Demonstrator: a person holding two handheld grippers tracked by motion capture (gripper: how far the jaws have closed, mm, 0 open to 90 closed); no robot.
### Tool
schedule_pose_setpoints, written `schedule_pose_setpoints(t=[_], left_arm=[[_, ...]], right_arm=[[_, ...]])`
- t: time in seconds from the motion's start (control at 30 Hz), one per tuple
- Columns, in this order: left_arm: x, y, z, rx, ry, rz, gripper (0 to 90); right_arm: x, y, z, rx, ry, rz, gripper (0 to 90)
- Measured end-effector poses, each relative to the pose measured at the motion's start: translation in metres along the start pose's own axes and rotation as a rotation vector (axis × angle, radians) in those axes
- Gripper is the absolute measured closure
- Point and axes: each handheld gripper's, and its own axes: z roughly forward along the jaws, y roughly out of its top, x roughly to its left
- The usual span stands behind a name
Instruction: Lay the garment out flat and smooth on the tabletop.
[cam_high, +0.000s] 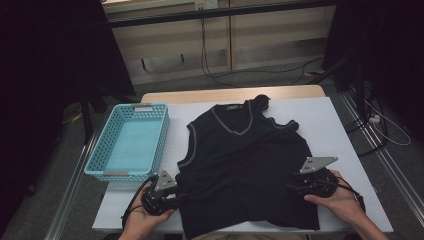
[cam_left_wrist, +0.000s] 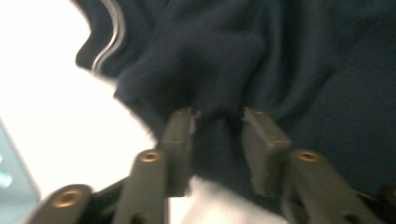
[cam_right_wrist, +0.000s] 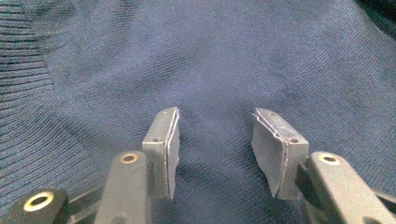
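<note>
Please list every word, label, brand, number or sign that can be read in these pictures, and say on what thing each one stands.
None can be read.
Neck label of the dark vest: a small light patch inside the collar, too small to read.
Blue basket: no lettering visible.
Left gripper and right gripper: no markings visible on the fingers.

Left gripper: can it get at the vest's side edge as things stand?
Probably yes. The left gripper is open right at the dark vest, its jaws standing either side of a raised fold near the edge, with bare white table beside it and nothing in between. The blue basket sits off to the side.
</note>
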Motion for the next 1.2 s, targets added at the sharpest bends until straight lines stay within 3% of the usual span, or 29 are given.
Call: schedule_pose_setpoints(t=[0.1, 0.2, 0.27, 0.33, 0.37, 0.5, 0.63, 0.83, 0.93, 1.0, 1.03, 1.1, 1.13, 1.2], left_arm=[[-0.009, 0.006, -0.004, -0.04, -0.029, 0.008, 53.1], [-0.02, 0.01, -0.001, -0.052, -0.05, 0.061, 42.0], [-0.024, 0.012, 0.003, -0.053, -0.054, 0.067, 37.2], [-0.027, 0.013, 0.006, -0.073, -0.077, 0.064, 34.5], [-0.028, 0.013, 0.007, -0.071, -0.095, 0.081, 33.6], [-0.034, 0.012, 0.013, -0.058, -0.134, 0.107, 33.8], [-0.037, 0.012, 0.014, -0.051, -0.18, 0.095, 37.2], [-0.04, 0.014, 0.013, -0.06, -0.229, 0.124, 53.8], [-0.046, 0.021, 0.016, -0.077, -0.246, 0.125, 57.6], [-0.053, 0.027, 0.019, -0.062, -0.275, 0.168, 58.9], [-0.057, 0.029, 0.023, -0.063, -0.297, 0.165, 60.4], [-0.063, 0.032, 0.033, -0.022, -0.3, 0.19, 61.1], [-0.064, 0.033, 0.038, 0.01, -0.271, 0.196, 60.5], [-0.056, 0.034, 0.047, 0.05, -0.28, 0.158, 52.0]], right_arm=[[0.0, 0.0, 0.0, 0.003, 0.032, -0.006, 65.1], [0.003, 0.001, -0.001, 0.006, 0.05, -0.018, 78.0], [0.005, 0.001, -0.002, 0.015, 0.058, -0.026, 87.9], [0.007, 0.001, -0.004, 0.023, 0.044, -0.042, 89.6], [0.008, 0.001, -0.005, 0.029, 0.037, -0.045, 90.0], [0.008, -0.003, -0.012, 0.05, 0.009, -0.058, 90.0], [0.006, -0.014, -0.022, 0.05, -0.019, -0.034, 90.0], [0.008, -0.021, -0.03, 0.042, -0.05, -0.021, 89.2], [0.009, -0.013, -0.03, 0.019, -0.043, -0.038, 73.5], [0.012, -0.004, -0.03, -0.015, -0.018, -0.045, 70.3], [0.015, 0.001, -0.029, -0.029, 0.0, -0.053, 69.1], [0.022, 0.011, -0.025, -0.038, 0.031, -0.081, 67.8], [0.026, 0.016, -0.022, -0.037, 0.049, -0.097, 66.9], [0.035, 0.026, -0.014, -0.031, 0.081, -0.128, 61.7]])
